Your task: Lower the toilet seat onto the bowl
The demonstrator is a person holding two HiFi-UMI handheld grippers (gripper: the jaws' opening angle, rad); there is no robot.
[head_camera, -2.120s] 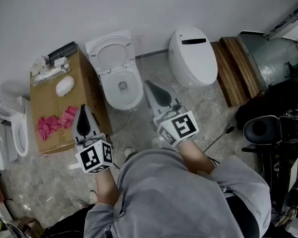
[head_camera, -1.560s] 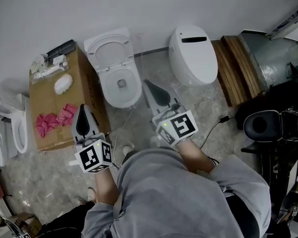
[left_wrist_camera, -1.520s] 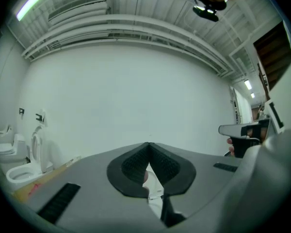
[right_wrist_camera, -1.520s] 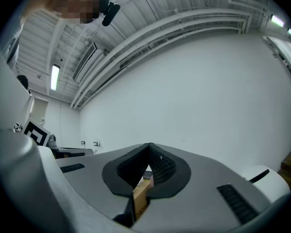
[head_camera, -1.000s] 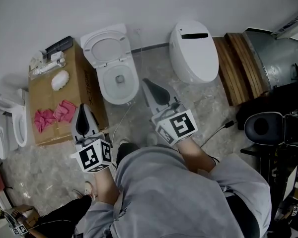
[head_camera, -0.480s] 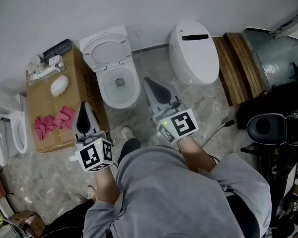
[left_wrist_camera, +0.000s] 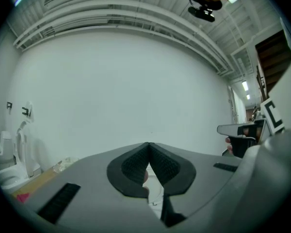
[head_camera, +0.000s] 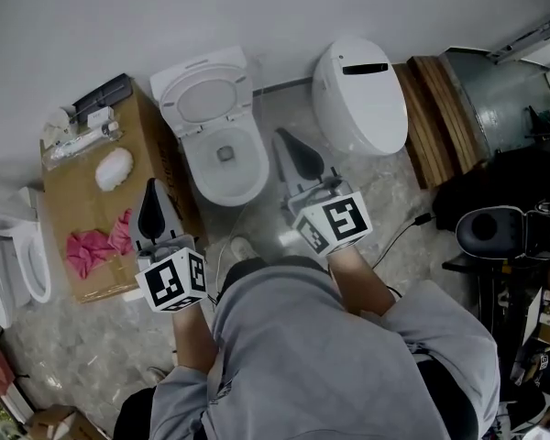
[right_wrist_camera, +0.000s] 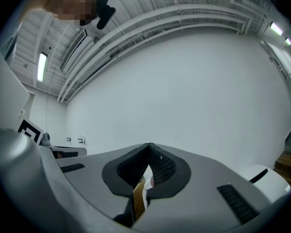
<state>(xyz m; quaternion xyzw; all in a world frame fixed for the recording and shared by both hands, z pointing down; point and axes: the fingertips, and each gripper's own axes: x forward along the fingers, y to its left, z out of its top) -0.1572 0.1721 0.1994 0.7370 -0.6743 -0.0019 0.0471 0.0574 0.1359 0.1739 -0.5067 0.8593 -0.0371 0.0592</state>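
Note:
A white toilet stands against the wall, and its seat (head_camera: pixel 206 99) is raised upright above the open bowl (head_camera: pixel 227 174). Both grippers hover over the floor in front of it, apart from it. My left gripper (head_camera: pixel 150 187) is to the bowl's lower left, beside the cardboard box, shut and empty. My right gripper (head_camera: pixel 280 136) is just right of the bowl, also shut with nothing in it. In the left gripper view the left gripper (left_wrist_camera: pixel 148 144) points at the bare white wall. In the right gripper view the right gripper (right_wrist_camera: pixel 149 144) does the same.
A cardboard box (head_camera: pixel 78 200) left of the toilet carries pink cloth (head_camera: pixel 90 246) and a white item (head_camera: pixel 115 168). A second toilet with its lid down (head_camera: pixel 359 94) stands to the right, with wooden planks (head_camera: pixel 435 117) beyond. Another toilet (head_camera: pixel 27 264) sits far left. A black stool (head_camera: pixel 490 232) and a cable (head_camera: pixel 405 235) are at right.
Both grippers have crept forward, the right one now level with the bowl's right side. The person has stepped closer; a foot shows below the bowl. Both stay shut.

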